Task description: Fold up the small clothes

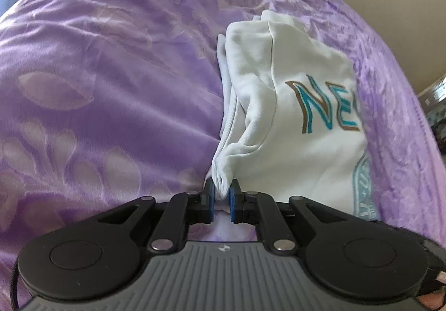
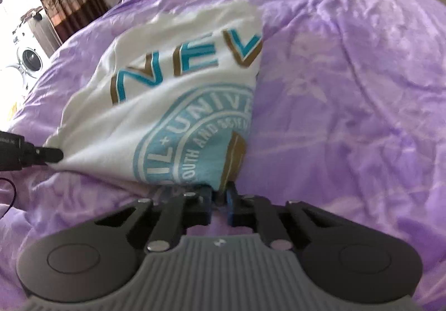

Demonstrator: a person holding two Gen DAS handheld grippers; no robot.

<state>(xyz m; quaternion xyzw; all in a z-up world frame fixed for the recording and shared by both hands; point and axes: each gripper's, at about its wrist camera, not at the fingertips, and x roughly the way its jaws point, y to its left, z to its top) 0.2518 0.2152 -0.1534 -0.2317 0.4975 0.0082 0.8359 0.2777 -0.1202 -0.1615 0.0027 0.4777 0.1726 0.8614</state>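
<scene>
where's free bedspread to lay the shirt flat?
Bare purple bedspread runs wide on the right tool's side of the white shirt, and on the left tool's side. Crowded only at the near hem, where both tools pinch the shirt's corners.

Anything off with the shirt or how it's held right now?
Nothing damaged. The white printed T-shirt lies on the purple bedspread, its left edge bunched in uneven layers; left gripper and right gripper each pinch a near corner.

Two handheld grippers, both pinched closed.
Left gripper (image 1: 222, 191) and right gripper (image 2: 222, 194) each point toward 12 o'clock, angled downward.
</scene>
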